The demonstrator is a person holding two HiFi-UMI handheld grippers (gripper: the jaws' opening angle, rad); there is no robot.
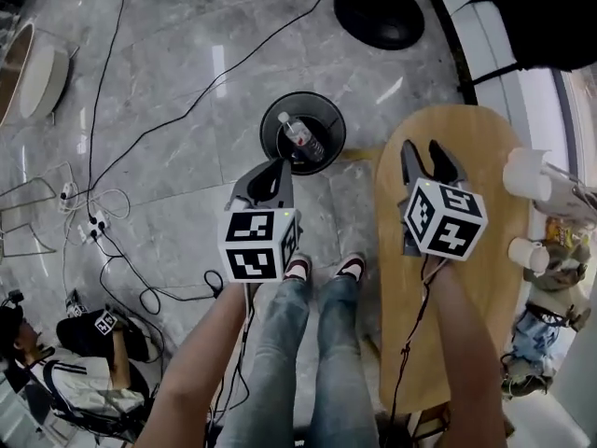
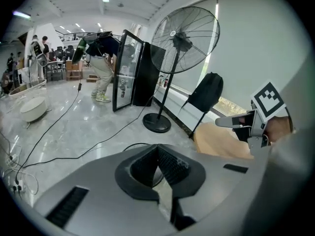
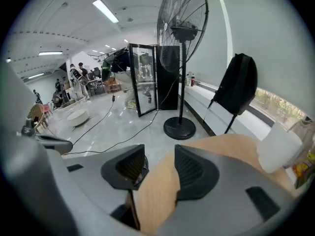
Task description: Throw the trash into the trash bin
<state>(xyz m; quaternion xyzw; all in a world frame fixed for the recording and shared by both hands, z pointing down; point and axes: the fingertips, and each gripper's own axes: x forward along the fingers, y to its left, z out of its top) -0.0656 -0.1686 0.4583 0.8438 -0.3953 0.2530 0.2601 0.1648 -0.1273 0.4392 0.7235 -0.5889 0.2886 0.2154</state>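
I hold the left gripper [image 1: 268,171] over the floor just short of the bin [image 1: 265,131]. Its jaws are pressed together at the tips with nothing between them; the left gripper view shows only a sliver of floor behind the pads. The bottle [image 1: 304,139] lies inside the bin, tilted against the wall, so I judge that piece of trash is done with and this hand is free.

The right gripper [image 1: 426,157] hangs above the near half of the table [image 1: 466,129]. Its jaws are spread wide and empty, with bare wood showing through the gap. I read that as being ready for a next pick. The likely candidates are the two cups [image 1: 525,172] at the table's right edge, well apart from the jaws. Whether they count as trash I cannot tell.

For room to move, the bin stands on the floor just beside the table's left edge and directly ahead of my shoes [image 1: 298,267]. Anything carried from the table has to clear that rim before dropping. The bin's mouth is narrow compared with the grippers, so a release wants to be centred. A cable [image 1: 149,129] runs across the floor to the left of the bin, and a fan base [image 1: 379,12] sits beyond it. Both are clear of the short path between table and bin.
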